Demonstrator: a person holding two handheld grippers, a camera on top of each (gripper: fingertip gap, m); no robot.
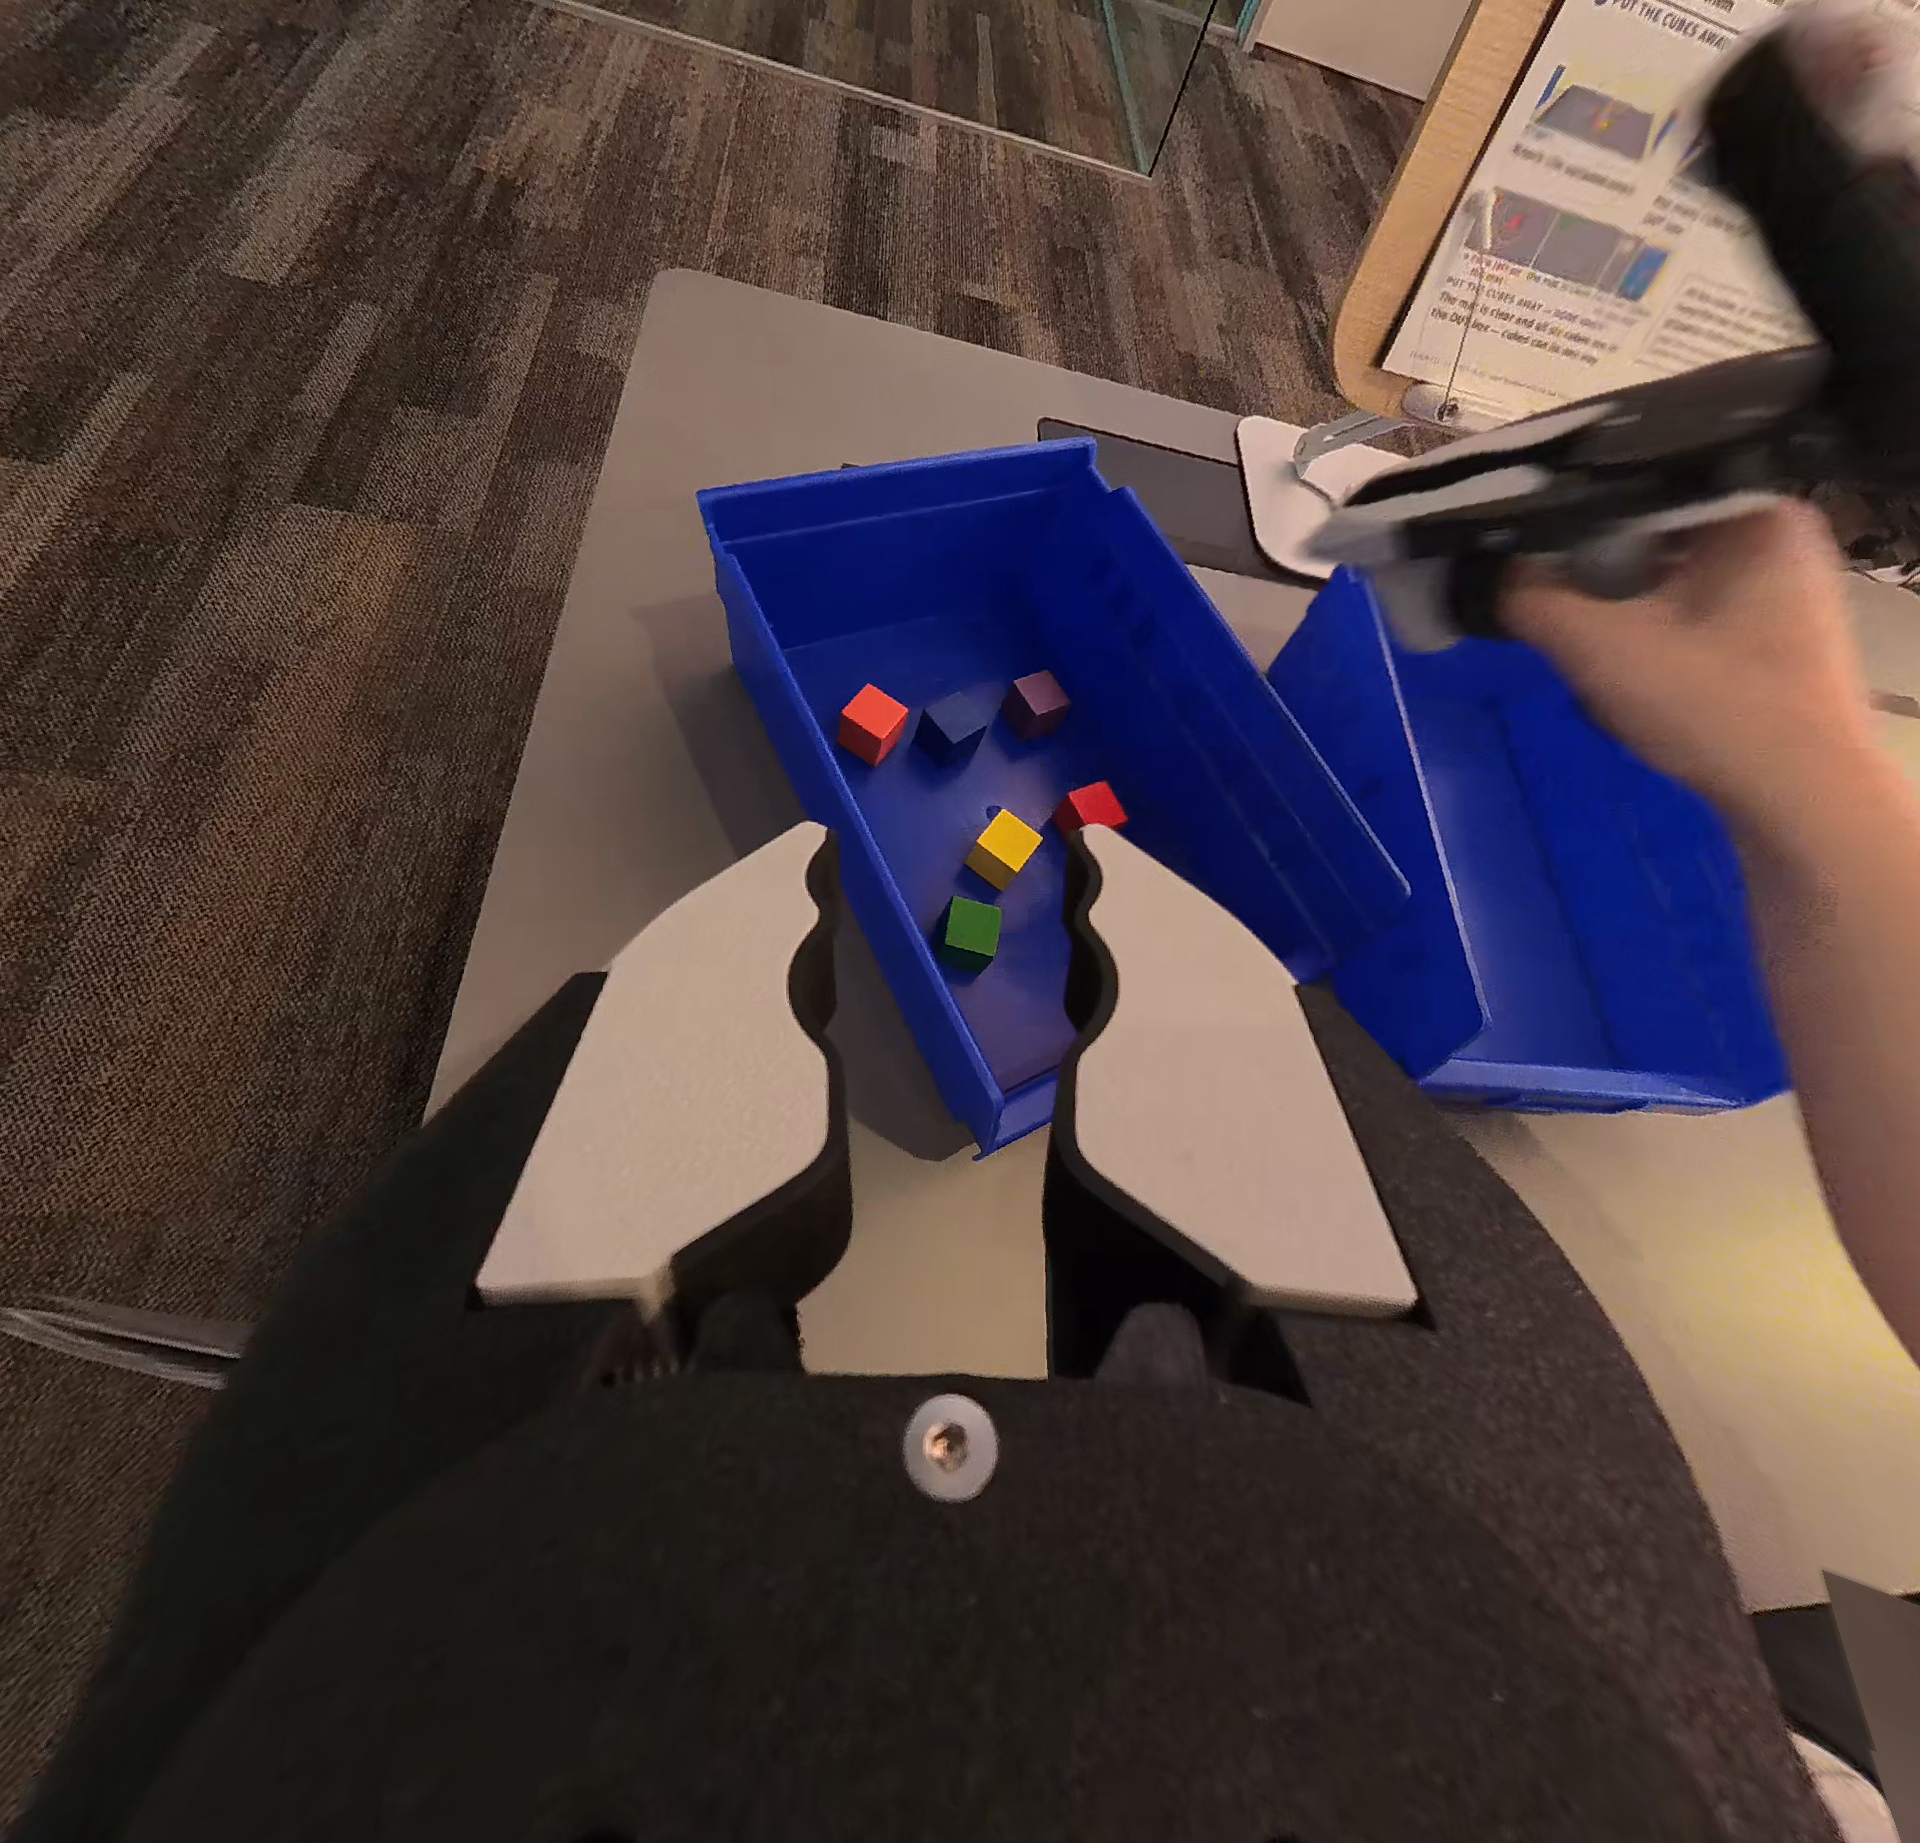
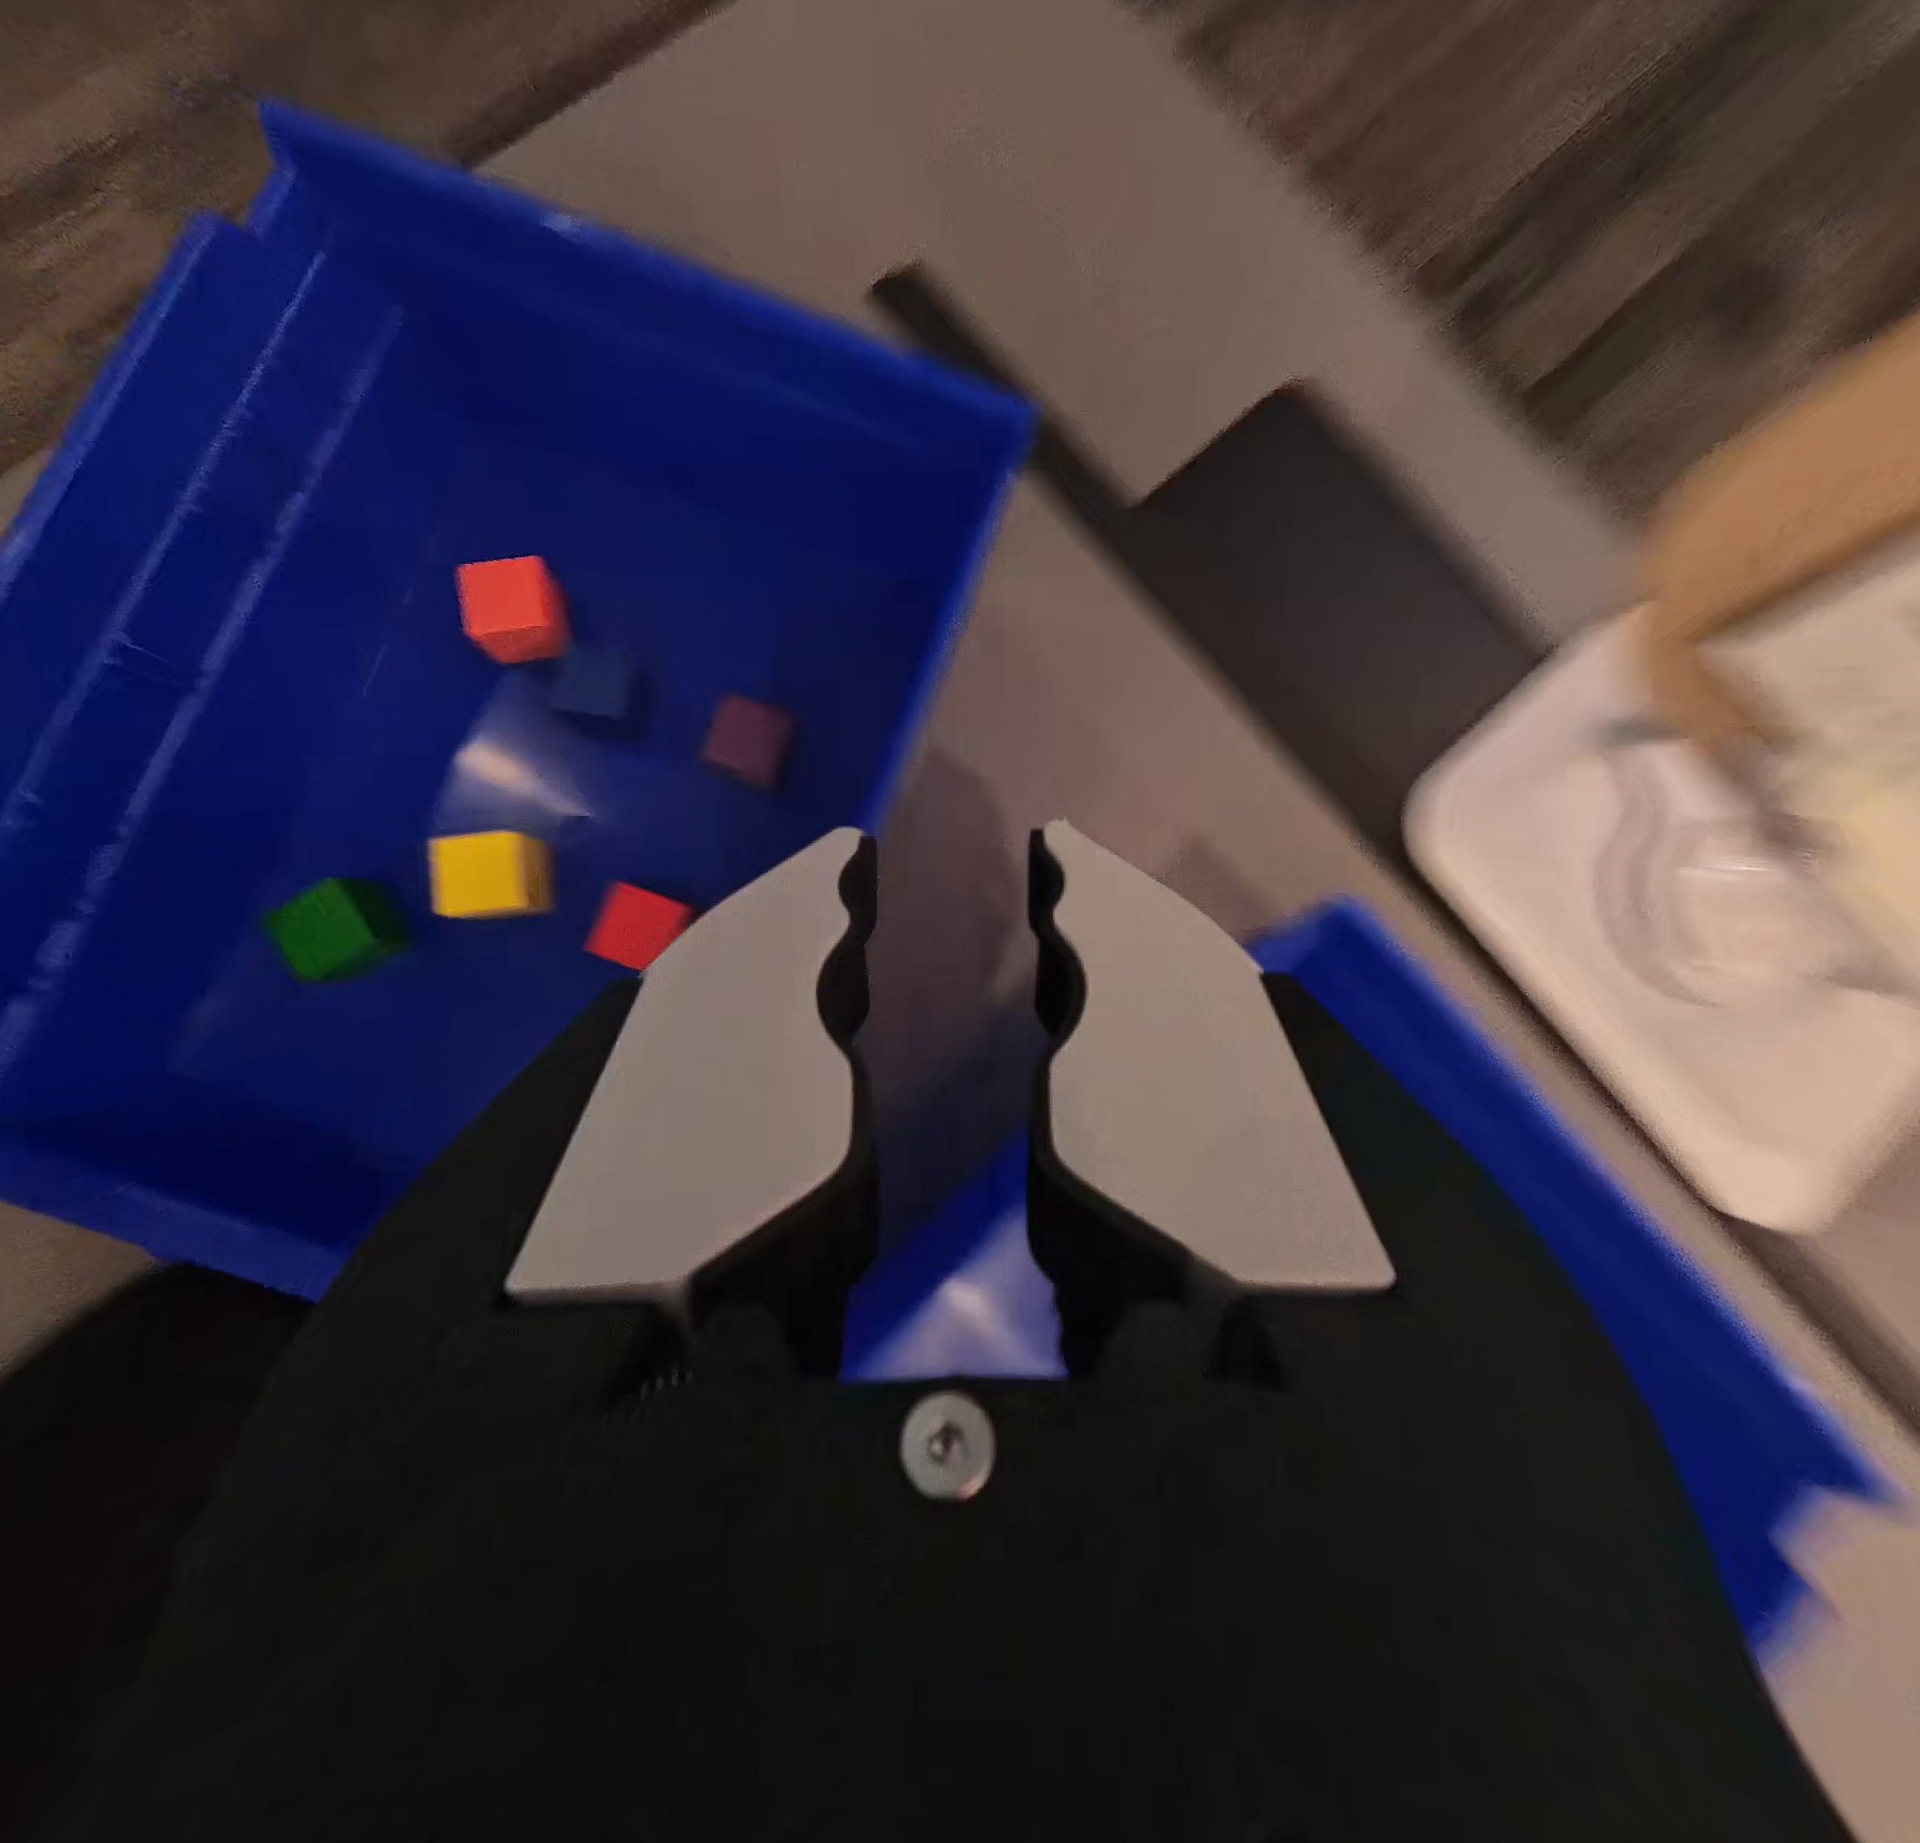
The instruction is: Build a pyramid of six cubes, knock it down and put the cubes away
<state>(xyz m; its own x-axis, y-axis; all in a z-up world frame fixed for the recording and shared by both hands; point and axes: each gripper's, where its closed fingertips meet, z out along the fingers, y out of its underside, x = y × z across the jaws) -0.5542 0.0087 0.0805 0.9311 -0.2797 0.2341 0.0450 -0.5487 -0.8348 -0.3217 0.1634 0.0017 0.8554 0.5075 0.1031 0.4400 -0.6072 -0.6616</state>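
Observation:
Several small cubes lie loose in a blue bin (image 1: pixel 1226 754): orange (image 1: pixel 873 721), dark blue (image 1: pixel 951 723), purple (image 1: pixel 1036 702), red (image 1: pixel 1091 806), yellow (image 1: pixel 1004 846) and green (image 1: pixel 971 931). My left gripper (image 1: pixel 948 835) is open and empty, held above the bin's near end. My right gripper (image 2: pixel 951 837) is open and empty, hovering over the gap between this bin (image 2: pixel 935 422) and a second blue bin (image 2: pixel 1558 1222). The cubes show blurred in the right wrist view, such as orange (image 2: pixel 511 607), yellow (image 2: pixel 488 874) and green (image 2: pixel 332 929). The right gripper and a hand (image 1: pixel 1683 671) show blurred in the left wrist view.
The second blue bin (image 1: pixel 1558 910) stands right of the first on a grey table (image 1: pixel 748 411). A white stand base (image 1: pixel 1288 505) holds an instruction board (image 1: pixel 1621 183) at the back right. A dark mat (image 2: pixel 1299 588) lies behind the bins. Carpet floor (image 1: pixel 312 443) lies left.

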